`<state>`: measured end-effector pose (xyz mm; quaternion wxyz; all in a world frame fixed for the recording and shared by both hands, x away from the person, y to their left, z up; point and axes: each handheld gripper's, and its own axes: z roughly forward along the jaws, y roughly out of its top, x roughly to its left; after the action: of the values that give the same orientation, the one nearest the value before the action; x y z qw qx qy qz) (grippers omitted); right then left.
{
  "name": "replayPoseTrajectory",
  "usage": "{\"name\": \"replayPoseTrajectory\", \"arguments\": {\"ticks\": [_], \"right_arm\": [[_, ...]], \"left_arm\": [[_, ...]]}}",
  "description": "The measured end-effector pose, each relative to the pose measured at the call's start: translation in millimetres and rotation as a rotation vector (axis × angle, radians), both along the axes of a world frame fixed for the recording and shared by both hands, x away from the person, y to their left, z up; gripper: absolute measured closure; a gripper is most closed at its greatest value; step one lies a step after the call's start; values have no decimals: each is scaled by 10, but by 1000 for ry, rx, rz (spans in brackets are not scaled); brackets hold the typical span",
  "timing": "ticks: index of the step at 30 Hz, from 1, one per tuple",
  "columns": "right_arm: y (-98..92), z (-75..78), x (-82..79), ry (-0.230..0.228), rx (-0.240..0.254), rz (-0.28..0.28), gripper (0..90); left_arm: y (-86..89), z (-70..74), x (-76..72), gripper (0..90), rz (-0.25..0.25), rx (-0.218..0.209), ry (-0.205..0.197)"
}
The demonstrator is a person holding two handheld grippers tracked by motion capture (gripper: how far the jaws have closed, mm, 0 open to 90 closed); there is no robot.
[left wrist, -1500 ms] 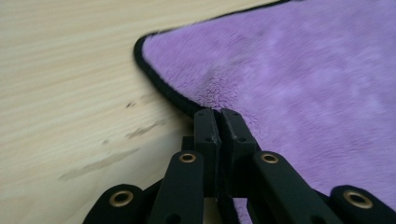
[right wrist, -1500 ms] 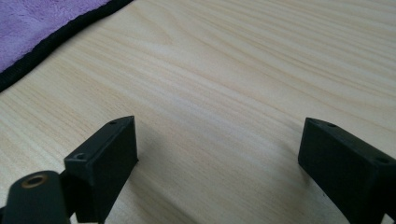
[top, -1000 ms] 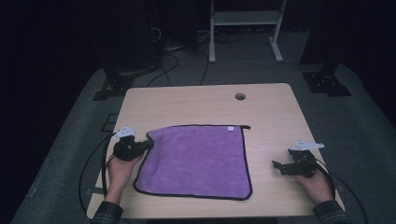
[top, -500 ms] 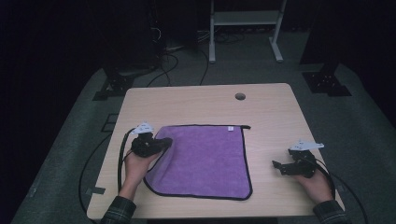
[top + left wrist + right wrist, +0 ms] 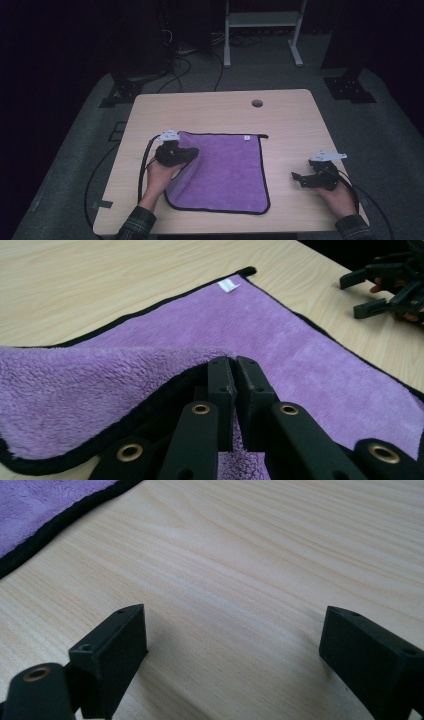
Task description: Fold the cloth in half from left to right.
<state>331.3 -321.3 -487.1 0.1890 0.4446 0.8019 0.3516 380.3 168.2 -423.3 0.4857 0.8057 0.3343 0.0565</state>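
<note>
A purple towel (image 5: 230, 167) with a black hem lies in the middle of the wooden table (image 5: 290, 125). My left gripper (image 5: 192, 154) is shut on its left edge, which is lifted and curled over toward the right. In the left gripper view the two jaws (image 5: 235, 362) meet on the hem, and the towel (image 5: 290, 335) spreads flat beyond them. My right gripper (image 5: 298, 179) rests on bare wood to the right of the towel, open with nothing between its fingers (image 5: 117, 645). A strip of the towel (image 5: 30, 505) shows at the top left of the right gripper view.
A small white label (image 5: 246, 137) sits on the towel's far edge. A round hole (image 5: 257, 103) is in the table near its far side. Cables trail off the left edge. A metal frame (image 5: 260, 30) and black stands are on the floor behind.
My left gripper has moved to the right with the towel's left edge in it, so that edge now folds over the towel. The right gripper has stayed where it was.
</note>
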Motion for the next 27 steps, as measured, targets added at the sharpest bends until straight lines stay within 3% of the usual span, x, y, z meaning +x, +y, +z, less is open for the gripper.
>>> {"name": "replayPoseTrajectory", "arguments": {"ticks": [27], "right_arm": [[0, 0, 0, 0, 0, 0, 106]], "left_arm": [[-771, -12, 197, 853, -131, -42, 20]]}}
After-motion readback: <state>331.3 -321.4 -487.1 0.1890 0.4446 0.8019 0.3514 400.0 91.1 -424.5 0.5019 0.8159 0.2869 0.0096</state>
